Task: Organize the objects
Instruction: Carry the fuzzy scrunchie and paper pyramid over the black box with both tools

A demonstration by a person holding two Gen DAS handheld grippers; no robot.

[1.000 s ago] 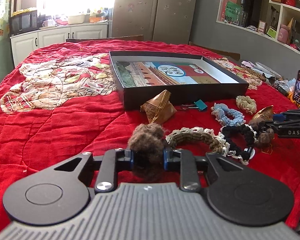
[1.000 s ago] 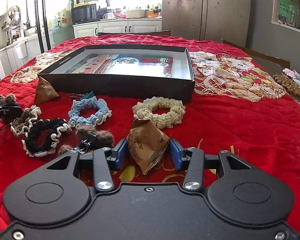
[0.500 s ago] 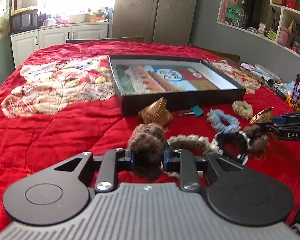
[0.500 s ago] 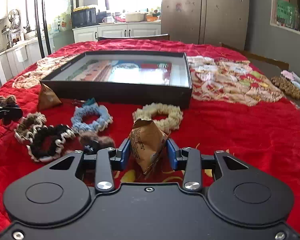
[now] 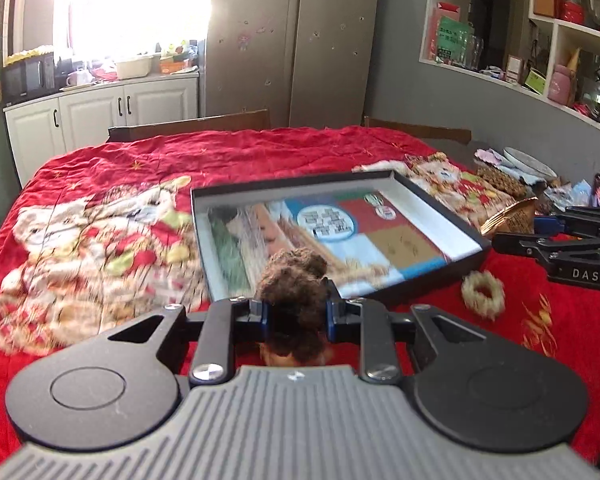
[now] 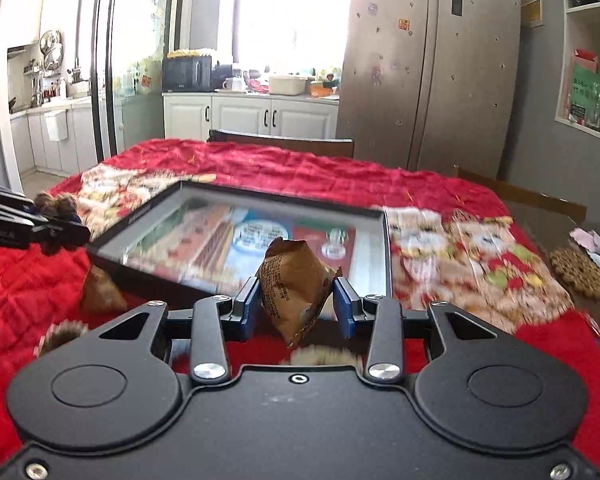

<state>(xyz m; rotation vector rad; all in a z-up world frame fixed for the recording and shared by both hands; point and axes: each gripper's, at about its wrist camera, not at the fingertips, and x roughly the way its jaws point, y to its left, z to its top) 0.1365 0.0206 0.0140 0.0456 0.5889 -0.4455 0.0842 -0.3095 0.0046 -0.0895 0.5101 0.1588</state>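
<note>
My left gripper (image 5: 296, 314) is shut on a fuzzy brown hair tie (image 5: 294, 280), held in the air just in front of the black shallow box (image 5: 440, 280) with a printed sheet inside. My right gripper (image 6: 296, 308) is shut on a brown triangular snack packet (image 6: 294, 280), lifted above the red cloth near the box's (image 6: 140, 216) front wall. In the left wrist view the right gripper (image 5: 512, 230) shows at the right edge with the packet (image 5: 508, 216). In the right wrist view the left gripper (image 6: 68, 228) shows at the left edge with the hair tie (image 6: 54, 204).
A cream scrunchie (image 5: 482, 292) lies on the red quilted tablecloth (image 5: 100, 160) right of the box. A second brown packet (image 6: 100, 292) and a brown-white scrunchie (image 6: 62, 334) lie left of the right gripper. Clutter and a plate (image 5: 524, 162) sit at the table's right edge.
Both grippers rose off the cloth with their objects and moved toward the box. The right jaws closed tighter on the packet. The scrunchies on the cloth dropped mostly out of view.
</note>
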